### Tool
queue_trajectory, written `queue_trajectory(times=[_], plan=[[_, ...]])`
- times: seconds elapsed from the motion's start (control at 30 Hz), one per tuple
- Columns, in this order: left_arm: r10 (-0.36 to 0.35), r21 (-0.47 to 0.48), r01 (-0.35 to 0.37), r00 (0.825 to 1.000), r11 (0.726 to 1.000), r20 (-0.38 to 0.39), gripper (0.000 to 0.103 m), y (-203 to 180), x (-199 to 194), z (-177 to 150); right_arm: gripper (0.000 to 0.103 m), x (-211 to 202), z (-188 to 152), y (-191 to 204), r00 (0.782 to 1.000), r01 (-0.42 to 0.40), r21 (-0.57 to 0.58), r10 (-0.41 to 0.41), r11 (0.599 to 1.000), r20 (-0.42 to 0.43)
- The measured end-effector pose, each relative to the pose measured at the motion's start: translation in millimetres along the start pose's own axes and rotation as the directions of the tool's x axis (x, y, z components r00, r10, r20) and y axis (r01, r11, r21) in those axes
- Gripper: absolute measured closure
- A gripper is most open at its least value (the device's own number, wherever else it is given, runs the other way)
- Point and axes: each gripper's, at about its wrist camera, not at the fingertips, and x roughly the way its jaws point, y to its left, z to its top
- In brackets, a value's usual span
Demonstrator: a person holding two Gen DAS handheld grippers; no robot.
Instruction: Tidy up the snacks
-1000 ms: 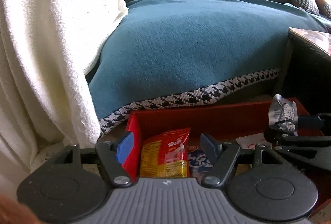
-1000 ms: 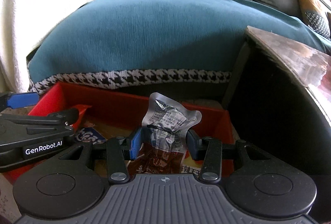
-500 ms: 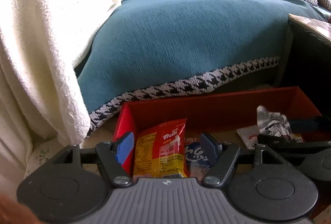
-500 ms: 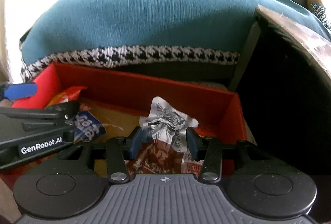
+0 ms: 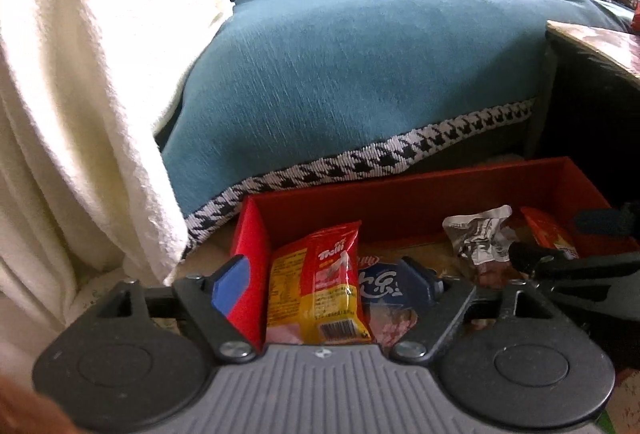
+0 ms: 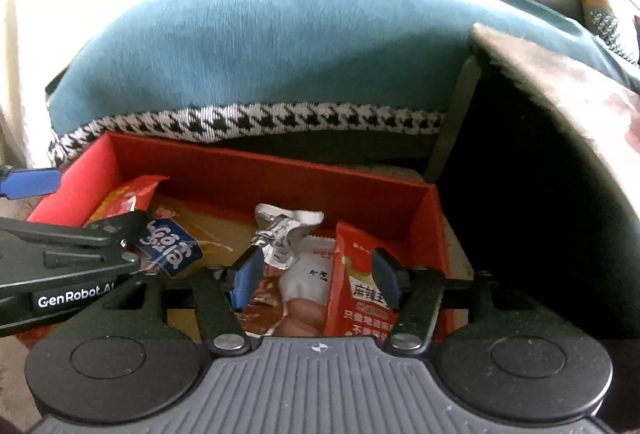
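Both jaws, just opening, stand apart over the red box [image 6: 256, 173], gripping no snack.

The red and yellow snack packet [image 5: 318, 290] carried the brand "Trolli" in white, with a barcode near its lower edge. "GenRobot.AI" stood in white on the black left tool [image 6: 76, 300]. The orange-red packet [image 6: 360, 298] on the right bore Chinese characters, too blurred to read surely.

Teal-draped sofa [image 5: 360, 73] — dark side table [image 6: 560, 81] beside.
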Motion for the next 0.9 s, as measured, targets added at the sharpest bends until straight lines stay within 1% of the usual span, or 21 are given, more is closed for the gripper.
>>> queue_trajectory(times=[0.1,0.17,0.3,0.37,0.47,0.53,0.6,0.67,0.73,0.8,0.83,0.87,0.9], plan=[[-0.012,-0.01,0.012,1.0,1.0,0.006,0.024,4,-12,0,0.033,-15,-1,-2,1.0,-0.004,0.003,0.004,1.0,0.021],[-0.02,-0.019,0.02,1.0,1.0,-0.002,0.024,8,-19,0,0.031,-24,-2,-3,1.0,-0.007,0.0,0.007,1.0,0.031],[-0.026,-0.049,0.025,0.999,0.998,-0.019,0.024,16,-35,-8,0.031,-42,-6,-8,0.999,-0.01,-0.006,0.01,1.0,0.043],[-0.036,-0.064,0.033,0.998,0.997,-0.053,0.024,19,-44,-15,0.03,-51,-10,-11,0.999,-0.008,-0.014,0.009,1.0,0.047],[-0.055,-0.094,0.044,0.991,0.995,-0.12,0.024,22,-56,-36,0.03,-65,-20,-16,0.999,-0.008,-0.046,0.01,0.999,0.043],[-0.069,-0.132,0.053,0.99,0.99,-0.119,0.02,24,-70,-51,0.026,-73,-27,-20,0.999,-0.008,-0.074,0.01,0.997,0.035],[-0.088,-0.14,0.064,0.98,0.988,-0.177,0.02,23,-78,-63,0.026,-79,-35,-25,0.999,-0.026,-0.093,0.028,0.995,0.026],[-0.089,-0.15,0.061,0.979,0.987,-0.186,0.02,21,-91,-76,0.026,-86,-44,-28,0.998,-0.059,-0.131,0.063,0.99,0.023],[-0.099,-0.171,0.064,0.975,0.983,-0.201,0.02,21,-103,-89,0.026,-89,-51,-28,0.993,-0.115,-0.18,0.118,0.977,0.008],[-0.12,-0.214,0.07,0.966,0.974,-0.231,0.02,22,-107,-101,0.026,-87,-56,-21,0.983,-0.183,-0.251,0.185,0.951,-0.015],[-0.126,-0.238,0.067,0.962,0.969,-0.242,0.02,23,-109,-107,0.027,-84,-58,-15,0.976,-0.216,-0.289,0.214,0.933,-0.041],[-0.131,-0.251,0.065,0.958,0.966,-0.255,0.02,25,-109,-112,0.027,-80,-60,-7,0.965,-0.262,-0.341,0.25,0.903,-0.078],[-0.128,-0.256,0.057,0.955,0.965,-0.267,0.02,26,-108,-115,0.023,-78,-63,2,0.959,-0.281,-0.395,0.269,0.875,-0.087]])
